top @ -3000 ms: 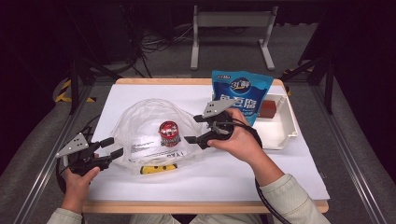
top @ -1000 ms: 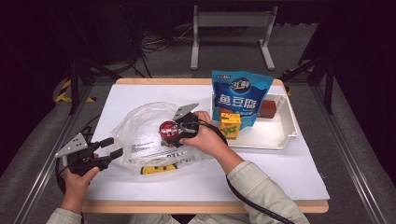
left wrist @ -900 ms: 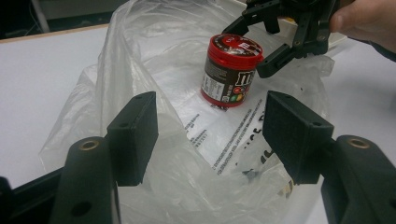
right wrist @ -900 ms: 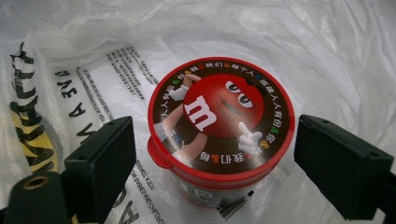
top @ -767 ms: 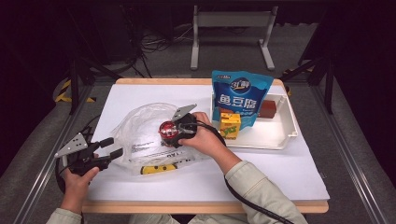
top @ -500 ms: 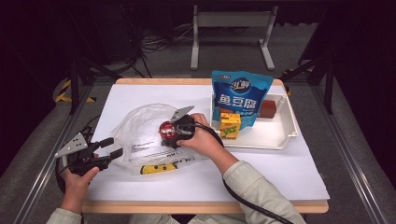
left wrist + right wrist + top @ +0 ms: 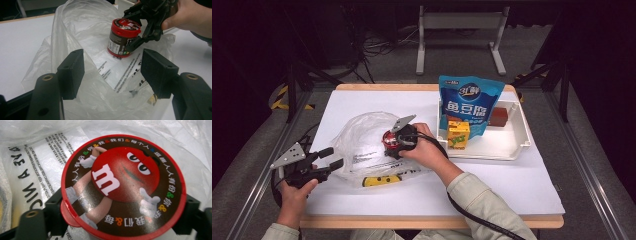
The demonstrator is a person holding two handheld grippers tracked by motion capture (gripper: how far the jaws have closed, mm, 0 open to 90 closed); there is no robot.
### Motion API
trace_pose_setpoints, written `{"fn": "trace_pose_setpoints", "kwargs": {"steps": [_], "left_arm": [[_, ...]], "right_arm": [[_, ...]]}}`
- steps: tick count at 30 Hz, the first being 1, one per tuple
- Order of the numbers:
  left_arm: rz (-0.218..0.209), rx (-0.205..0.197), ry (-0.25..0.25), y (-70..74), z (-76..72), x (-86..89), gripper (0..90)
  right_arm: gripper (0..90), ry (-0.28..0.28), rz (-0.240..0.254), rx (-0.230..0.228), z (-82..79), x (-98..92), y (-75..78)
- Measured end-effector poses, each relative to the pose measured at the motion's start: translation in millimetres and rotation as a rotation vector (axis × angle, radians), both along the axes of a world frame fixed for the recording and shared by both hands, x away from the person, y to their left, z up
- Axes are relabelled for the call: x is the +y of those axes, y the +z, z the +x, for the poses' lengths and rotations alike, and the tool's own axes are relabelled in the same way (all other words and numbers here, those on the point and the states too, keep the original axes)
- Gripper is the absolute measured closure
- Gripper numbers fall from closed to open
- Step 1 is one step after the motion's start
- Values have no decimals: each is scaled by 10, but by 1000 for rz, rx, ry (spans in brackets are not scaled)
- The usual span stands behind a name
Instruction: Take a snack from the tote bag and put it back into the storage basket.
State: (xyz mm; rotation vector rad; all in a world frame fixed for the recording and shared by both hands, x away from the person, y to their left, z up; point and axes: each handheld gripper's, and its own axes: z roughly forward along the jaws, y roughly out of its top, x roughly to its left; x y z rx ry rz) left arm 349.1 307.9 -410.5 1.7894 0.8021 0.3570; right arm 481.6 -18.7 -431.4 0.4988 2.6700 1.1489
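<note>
A red-lidded candy jar (image 7: 389, 140) stands on a crumpled clear plastic bag (image 7: 362, 135) left of the table's middle. My right gripper (image 7: 398, 142) is shut on the jar, one jaw on each side just under the lid (image 7: 122, 185). From the left gripper view the jar (image 7: 122, 37) leans slightly in the right gripper (image 7: 130, 30). My left gripper (image 7: 333, 157) is open at the bag's left edge, its jaws (image 7: 113, 72) spread over loose plastic (image 7: 75, 30) without pinching it.
A yellow packet (image 7: 379, 180) lies under the bag's near edge. A white tray (image 7: 512, 150) at the right holds an upright blue pouch (image 7: 467, 102), a yellow carton (image 7: 458, 135) and a brown block (image 7: 498, 116).
Three seconds ago my right gripper hovered right of the jar; it has moved left and closed on it. Over the last second it shifted only slightly. The left gripper stayed put.
</note>
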Motion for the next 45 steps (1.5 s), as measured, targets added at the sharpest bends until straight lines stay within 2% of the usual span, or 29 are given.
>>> {"fn": "trace_pose_setpoints", "kwargs": {"steps": [17,27,28,45], "left_arm": [[-1,2,-1,-6,6,4,363],[-2,3,-1,-6,8,1,363],[-1,3,-1,-6,8,-1,363],[-3,4,1,-5,5,-3,363]], "right_arm": [[258,8,-17,-13,-45,5,65],[257,22,1,-11,-131,-4,299],[257,24,2,-11,-161,-8,371],[257,53,16,-47,-291,-82,739]]}}
